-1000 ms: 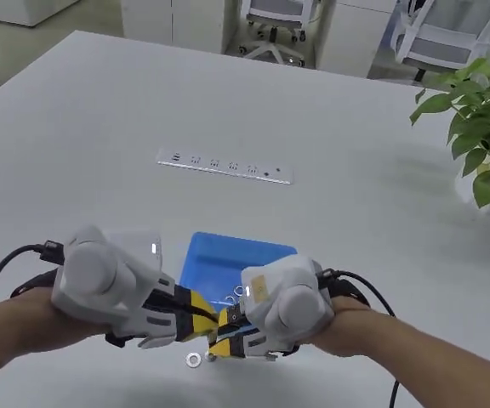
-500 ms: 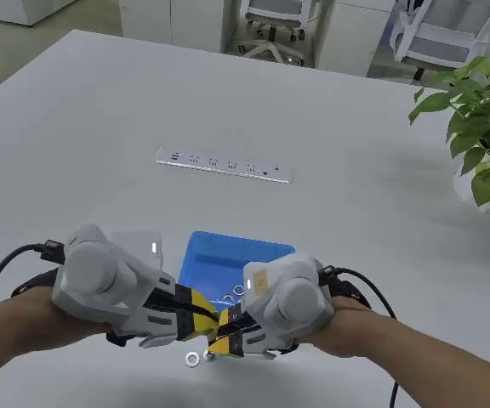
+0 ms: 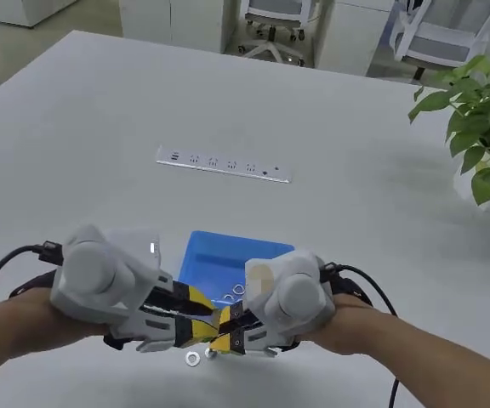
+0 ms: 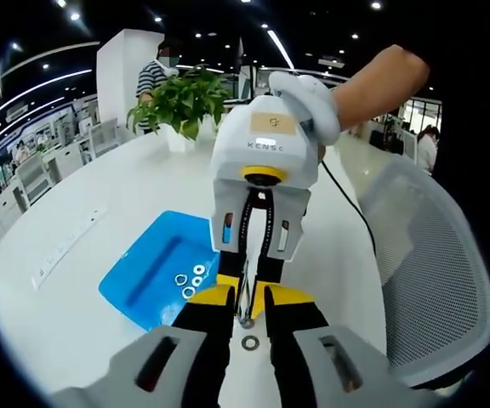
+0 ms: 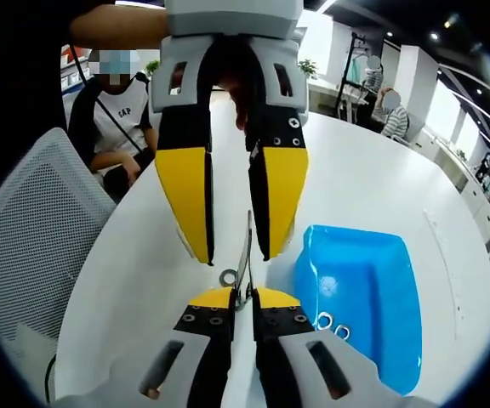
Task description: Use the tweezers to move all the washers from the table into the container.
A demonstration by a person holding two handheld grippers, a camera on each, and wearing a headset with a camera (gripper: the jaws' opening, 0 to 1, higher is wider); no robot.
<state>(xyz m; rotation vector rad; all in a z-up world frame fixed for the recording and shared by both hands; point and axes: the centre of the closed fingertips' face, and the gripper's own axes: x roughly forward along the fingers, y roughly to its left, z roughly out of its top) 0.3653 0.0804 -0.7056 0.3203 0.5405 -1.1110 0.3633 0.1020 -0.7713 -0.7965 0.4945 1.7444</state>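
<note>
**Left tongs** point(image 4: 247, 294): the jaws stand on either side of the tweezers point(image 5: 246, 251) with a narrow gap showing. It cannot be told whether they press the blades. These tongs point across at the right tongs, tip almost to tip.

**Between the tips:** the tweezers run from the right tongs' jaws in between the left tongs' jaws, with their point low, close under the left tongs' tips. One washer point(image 4: 250, 342) lies flat on the table point(image 3: 75, 127) just under those tips, apart from the tweezers. A second washer point(image 4: 245, 322) sits right at the tweezers' point. It cannot be told whether it is pinched or merely touched.

**Right tongs** point(image 5: 242, 297): the jaws are drawn in on the tweezers and carry them.

**Container** point(image 3: 228, 253): a shallow blue tray just beyond both sets of tips, on the side away from the person. In the head view the right tongs partly hide it. Several washers point(image 4: 190, 279) lie inside.

**Finding:** the step in hand appears to be picking a washer up from the table. The task is judged part done, with at least two washers outstanding. The next move likely calls for the left tongs to squeeze the blades firmly. Both tongs would then lift level together and carry forward over the tray rim before release. A loose pinch would risk dropping the washer short.
</note>
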